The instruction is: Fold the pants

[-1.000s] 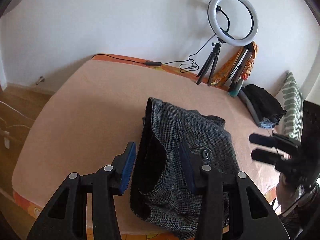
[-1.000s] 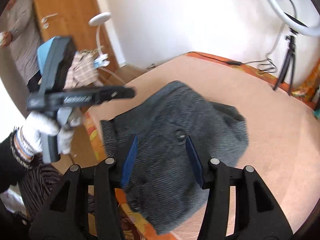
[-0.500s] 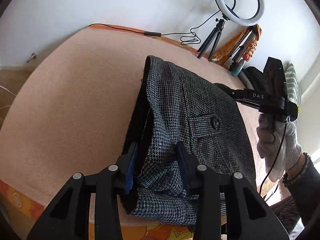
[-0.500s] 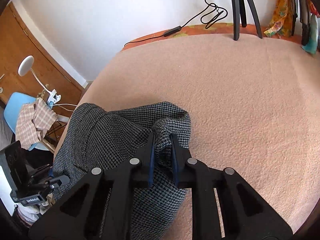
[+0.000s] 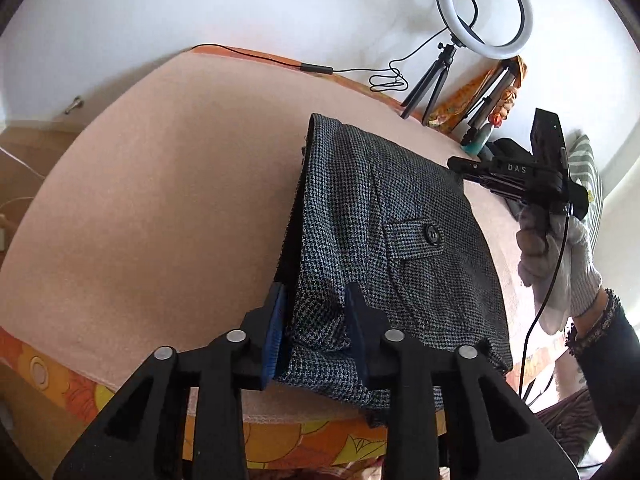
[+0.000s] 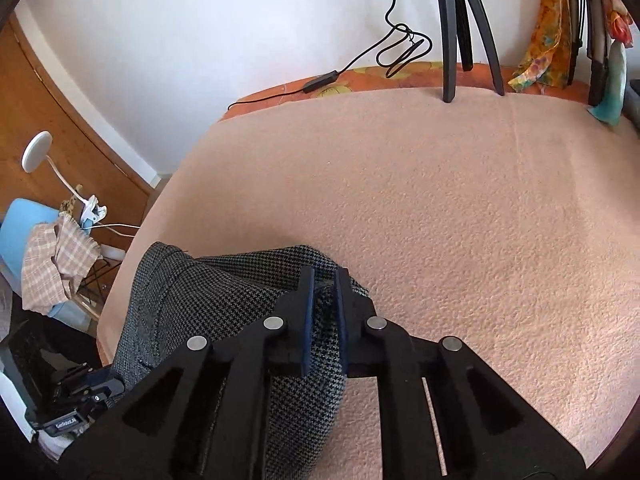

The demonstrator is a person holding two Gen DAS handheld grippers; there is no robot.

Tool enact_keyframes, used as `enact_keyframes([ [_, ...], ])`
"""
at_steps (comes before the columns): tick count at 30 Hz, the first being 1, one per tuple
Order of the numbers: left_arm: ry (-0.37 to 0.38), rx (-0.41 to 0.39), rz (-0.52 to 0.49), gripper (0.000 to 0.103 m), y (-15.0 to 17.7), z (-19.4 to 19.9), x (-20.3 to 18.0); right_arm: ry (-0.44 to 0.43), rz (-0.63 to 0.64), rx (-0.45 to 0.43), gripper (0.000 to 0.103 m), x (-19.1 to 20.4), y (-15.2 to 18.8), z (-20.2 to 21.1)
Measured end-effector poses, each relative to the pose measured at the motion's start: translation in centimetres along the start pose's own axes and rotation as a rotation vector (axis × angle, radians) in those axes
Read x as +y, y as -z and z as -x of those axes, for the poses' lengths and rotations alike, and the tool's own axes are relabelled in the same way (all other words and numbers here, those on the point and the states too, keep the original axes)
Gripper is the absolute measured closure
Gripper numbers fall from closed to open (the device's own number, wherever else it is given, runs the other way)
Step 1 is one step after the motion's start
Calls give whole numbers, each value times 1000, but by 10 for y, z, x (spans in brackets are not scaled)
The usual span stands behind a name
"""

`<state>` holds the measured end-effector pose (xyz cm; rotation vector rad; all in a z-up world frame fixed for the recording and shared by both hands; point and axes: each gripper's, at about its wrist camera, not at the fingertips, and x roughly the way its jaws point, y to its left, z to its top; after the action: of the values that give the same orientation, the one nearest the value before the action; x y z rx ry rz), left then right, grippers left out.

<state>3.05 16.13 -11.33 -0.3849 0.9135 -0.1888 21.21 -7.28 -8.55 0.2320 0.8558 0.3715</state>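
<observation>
Grey houndstooth pants (image 5: 384,248) – folded, buttoned pocket flap up, lying on peach blanket near its front edge

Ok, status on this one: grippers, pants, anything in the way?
Both grippers, left and right, shut on the pants. Pants folded on the bed. Nothing in the way.

**Pants at the near edge of the bed**

The pants (image 5: 384,240) lie on the blanket (image 5: 168,200) at the bed's near edge. Behind them, by the far wall, stands the ring light (image 5: 484,12) on its tripod (image 5: 430,80). A striped pillow (image 5: 590,176) sits right of the pants. In the right wrist view a lamp (image 6: 38,156) stands left of the bed
</observation>
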Motion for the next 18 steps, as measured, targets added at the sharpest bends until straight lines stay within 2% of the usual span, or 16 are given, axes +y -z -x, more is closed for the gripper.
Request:
enact_keyframes([
  [2, 1, -22, 19, 57, 0, 8, -3, 0, 1, -19, 76, -3, 3, 15],
  [4, 13, -32, 30, 56, 2, 14, -8, -13, -11, -30, 59, -8, 7, 29],
  [8, 18, -42, 67, 46, 13, 22, -21, -54, -34, -37, 40, -17, 19, 50],
  [10, 54, -25, 102, 46, 21, 23, -25, -81, -56, -31, 29, -24, 25, 54],
  [16, 121, 23, 152, 43, 49, 27, -26, -155, -111, 17, 22, -35, 43, 48],
  [18, 135, 36, 196, 42, 53, 24, -20, -187, -127, 22, 20, -34, 47, 44],
])
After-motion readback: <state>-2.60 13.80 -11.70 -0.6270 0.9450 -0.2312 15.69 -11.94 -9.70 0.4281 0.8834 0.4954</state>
